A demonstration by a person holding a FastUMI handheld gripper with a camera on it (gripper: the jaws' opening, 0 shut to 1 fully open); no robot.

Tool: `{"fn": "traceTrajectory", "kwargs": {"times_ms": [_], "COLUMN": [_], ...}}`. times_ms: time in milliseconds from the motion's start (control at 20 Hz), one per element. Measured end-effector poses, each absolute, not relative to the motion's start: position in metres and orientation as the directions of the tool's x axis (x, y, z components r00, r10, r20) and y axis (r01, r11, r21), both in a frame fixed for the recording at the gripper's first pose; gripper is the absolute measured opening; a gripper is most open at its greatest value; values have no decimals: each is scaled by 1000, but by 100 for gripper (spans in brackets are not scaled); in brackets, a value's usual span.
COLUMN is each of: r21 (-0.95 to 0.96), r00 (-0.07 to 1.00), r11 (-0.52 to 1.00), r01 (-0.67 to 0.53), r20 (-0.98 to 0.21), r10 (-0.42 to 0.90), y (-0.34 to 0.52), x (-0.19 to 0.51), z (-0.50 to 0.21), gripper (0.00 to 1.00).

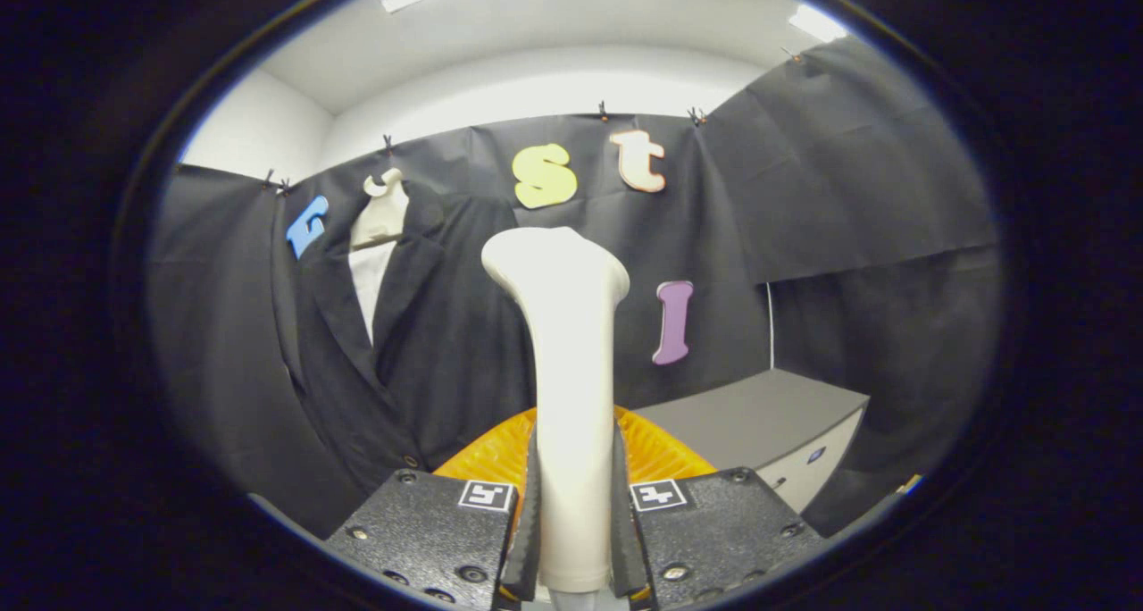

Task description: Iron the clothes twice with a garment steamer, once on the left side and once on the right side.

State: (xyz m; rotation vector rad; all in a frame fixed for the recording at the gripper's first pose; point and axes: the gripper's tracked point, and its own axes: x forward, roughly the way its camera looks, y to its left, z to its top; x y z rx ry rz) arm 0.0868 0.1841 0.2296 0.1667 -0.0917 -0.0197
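Steamer, cream-white plastic with a slim handle widening into a flared head, clamped upright between the gripper; both fingers pressing on the lower handle from either side, so grasped firmly, not released. Head raised ahead of the fingers, standing clear of the garment with a visible gap, tilted neither way. Dark suit jacket with notched lapels over a white shirt front, hanging on a pale hanger against the black booth cloth, beyond the fingers and off to their left. Orange ribbed object just behind the handle, low, partly hidden; cannot tell what it is. Grey-topped cabinet beyond the fingers to the right, well apart from the jacket.

Judged by position: pick-up of the steamer done, tool in hand. No contact with fabric now, so neither pass under way; whether any pass is already finished cannot be told from this view. Likely left to do: bringing the head over to the jacket, then a stroke down one side and another down the other.
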Motion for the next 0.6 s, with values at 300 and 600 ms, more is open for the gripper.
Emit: {"fn": "traceTrajectory", "kwargs": {"times_ms": [300,600], "r21": [97,42], "r00": [973,936], "r11": [994,995], "r01": [-50,-87], "r20": [230,346], "r10": [27,67], "y": [243,281], "x": [114,144], "z": [284,333], "gripper": [34,34]}}
